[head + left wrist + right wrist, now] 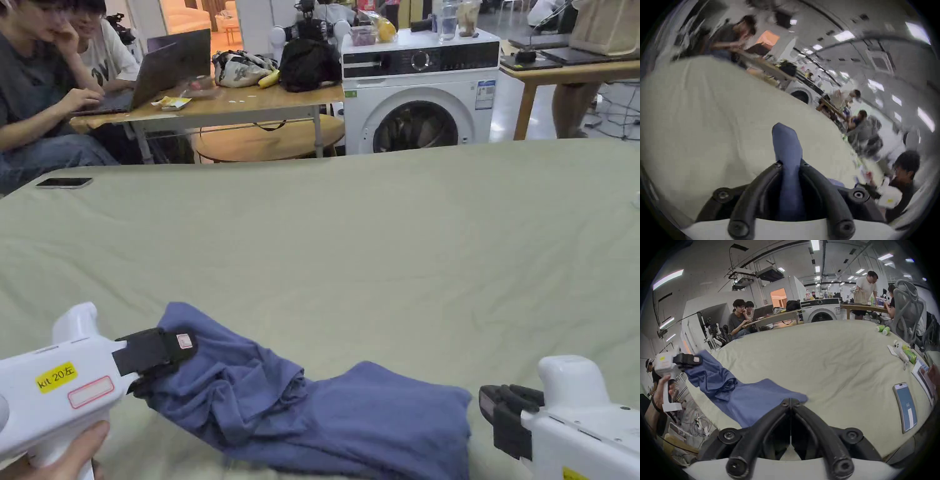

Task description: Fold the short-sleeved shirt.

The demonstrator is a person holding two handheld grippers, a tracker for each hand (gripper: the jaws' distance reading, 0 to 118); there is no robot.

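Blue shirt (pixel 325 406) lies crumpled on the counter (pixel 375 250). One end is clamped in the left gripper (pixel 159 353). Right gripper (pixel 791 403) is held clenched, empty, beside the other end.

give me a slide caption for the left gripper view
Left gripper shut on a fold of the blue shirt, held over the pale sheet.

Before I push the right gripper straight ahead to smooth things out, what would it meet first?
The right gripper, jaws shut and empty, points at the near edge of the blue shirt, so it would likely meet that cloth first. Beyond it lies bare bed sheet. Depth is hard to judge here.
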